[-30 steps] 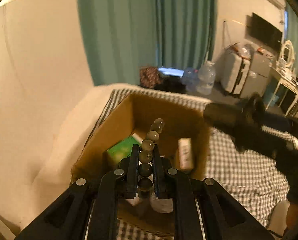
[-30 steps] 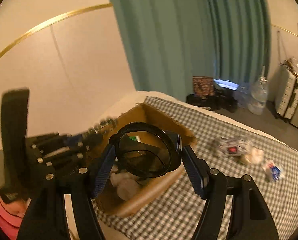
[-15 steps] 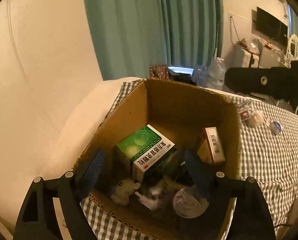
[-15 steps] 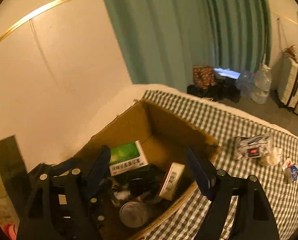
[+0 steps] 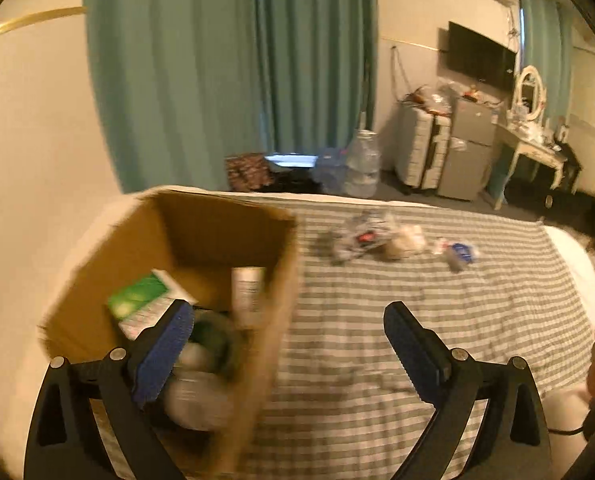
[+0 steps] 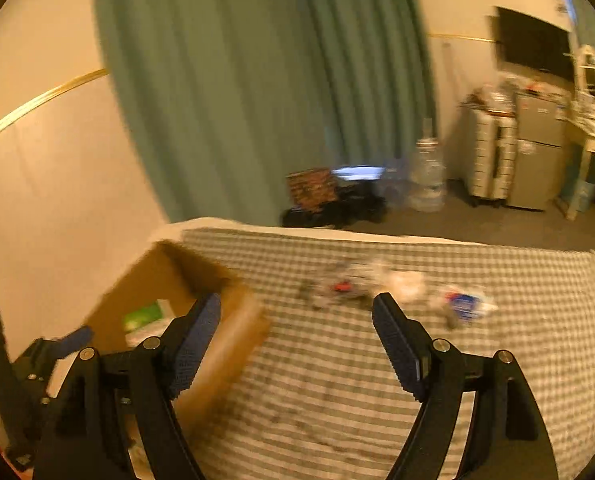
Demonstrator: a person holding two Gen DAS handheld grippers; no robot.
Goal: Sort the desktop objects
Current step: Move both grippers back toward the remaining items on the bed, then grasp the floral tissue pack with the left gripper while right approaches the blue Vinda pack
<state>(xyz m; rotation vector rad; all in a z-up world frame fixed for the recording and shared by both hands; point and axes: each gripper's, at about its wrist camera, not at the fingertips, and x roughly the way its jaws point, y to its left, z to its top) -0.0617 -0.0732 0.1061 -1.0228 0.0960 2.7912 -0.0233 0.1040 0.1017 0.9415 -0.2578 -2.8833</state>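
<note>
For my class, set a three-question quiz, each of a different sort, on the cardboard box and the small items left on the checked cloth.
1. True or false: the left hand-held gripper holds something.
2. What colour is the flat carton inside the brown cardboard box?
3. The loose wrapped items on the checked cloth lie: A) inside the box; B) beyond the right hand-held gripper; C) on the floor.

Key: 1 false, its jaws are opening with nothing between them; 2 green; 3 B.
</note>
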